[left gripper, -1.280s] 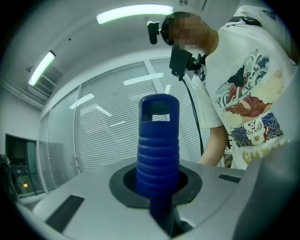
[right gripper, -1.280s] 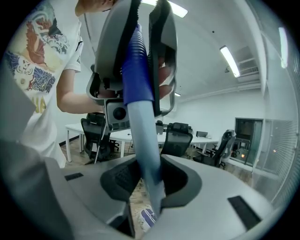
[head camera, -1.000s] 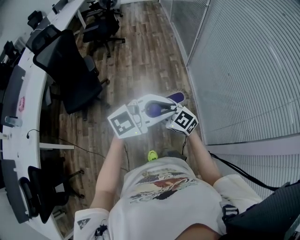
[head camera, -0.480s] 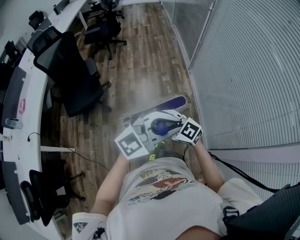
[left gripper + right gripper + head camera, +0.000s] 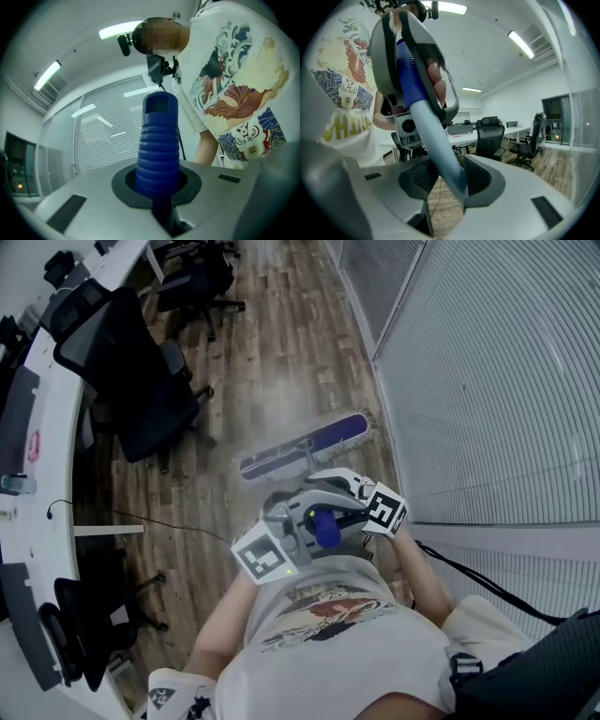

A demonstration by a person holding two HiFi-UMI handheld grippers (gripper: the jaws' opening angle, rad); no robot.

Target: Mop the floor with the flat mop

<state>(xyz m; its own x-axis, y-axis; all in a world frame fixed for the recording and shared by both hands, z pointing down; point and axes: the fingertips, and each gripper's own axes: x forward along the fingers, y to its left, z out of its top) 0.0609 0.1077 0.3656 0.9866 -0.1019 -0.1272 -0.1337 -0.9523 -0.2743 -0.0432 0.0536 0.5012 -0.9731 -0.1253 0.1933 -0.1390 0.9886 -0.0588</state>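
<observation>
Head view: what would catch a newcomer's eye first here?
The flat mop's purple head lies on the wooden floor just ahead of the person, close to the blind-covered glass wall. Both grippers clamp its handle: the left gripper on the ribbed blue grip, the right gripper on the pale shaft.

Mop head: purple flat mop pad [image 5: 309, 444], flat on wooden floor [image 5: 281, 352], beyond right gripper [image 5: 440, 180].
Handle: tilted pale blue-grey pole [image 5: 437, 152] in right gripper; ribbed blue grip [image 5: 157, 150] in left gripper [image 5: 157, 187].

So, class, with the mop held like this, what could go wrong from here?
The mop head lies close to the blinds; a wide sweep might knock them.
A cable runs across the floor; the mop could snag it.
The right claw grips a smooth pole; it may slip.
</observation>
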